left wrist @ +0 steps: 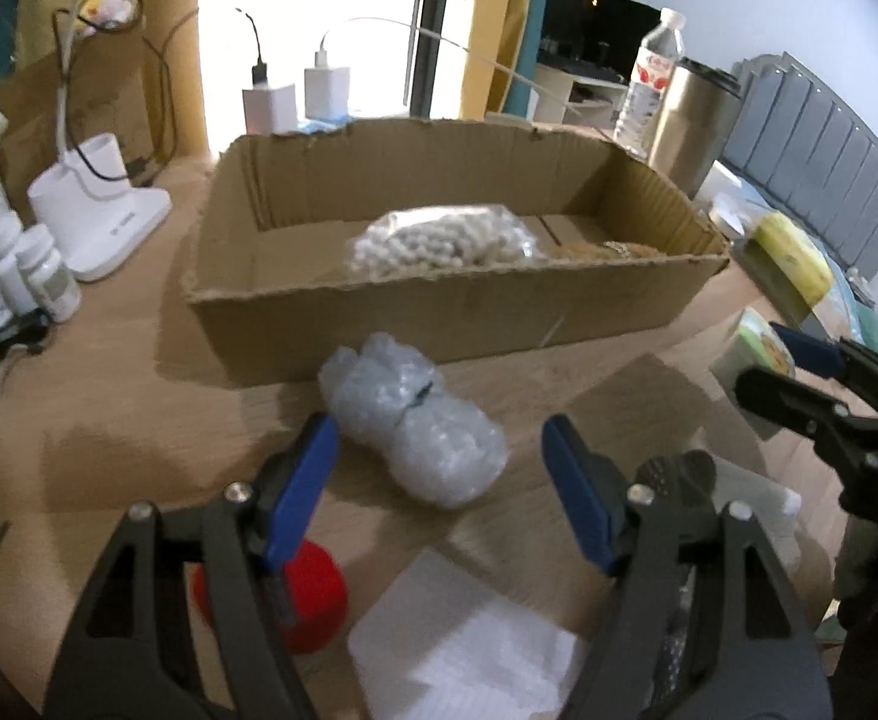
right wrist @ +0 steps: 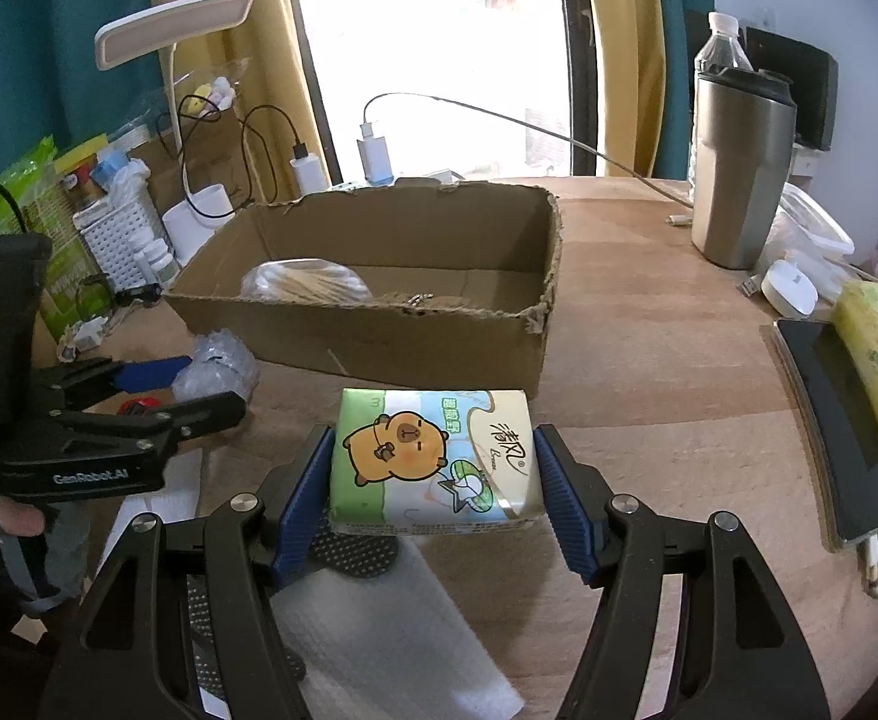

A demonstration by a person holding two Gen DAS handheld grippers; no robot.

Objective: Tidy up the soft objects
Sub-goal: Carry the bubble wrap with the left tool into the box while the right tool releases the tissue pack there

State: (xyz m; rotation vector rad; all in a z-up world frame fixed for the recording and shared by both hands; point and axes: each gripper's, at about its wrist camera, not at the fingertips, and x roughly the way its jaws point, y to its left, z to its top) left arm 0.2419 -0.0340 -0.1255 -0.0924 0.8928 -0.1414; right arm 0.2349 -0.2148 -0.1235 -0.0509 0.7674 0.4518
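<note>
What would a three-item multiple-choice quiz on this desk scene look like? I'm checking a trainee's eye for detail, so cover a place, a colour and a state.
1. Where is the bubble wrap bundle?
A. Inside the cardboard box
B. On the table in front of the box
C. On top of the steel tumbler

2. What colour are the pads on the fingers?
A. Blue
B. Yellow
C. White

3. What is the right gripper doing?
A. Standing open and empty
B. Closed on a tissue pack
C. Closed on a water bottle

Answers:
1 B: the bubble wrap bundle lies on the table just short of the cardboard box.
2 A: the fingers carry blue pads.
3 B: the right gripper presses both sides of the tissue pack.
</note>
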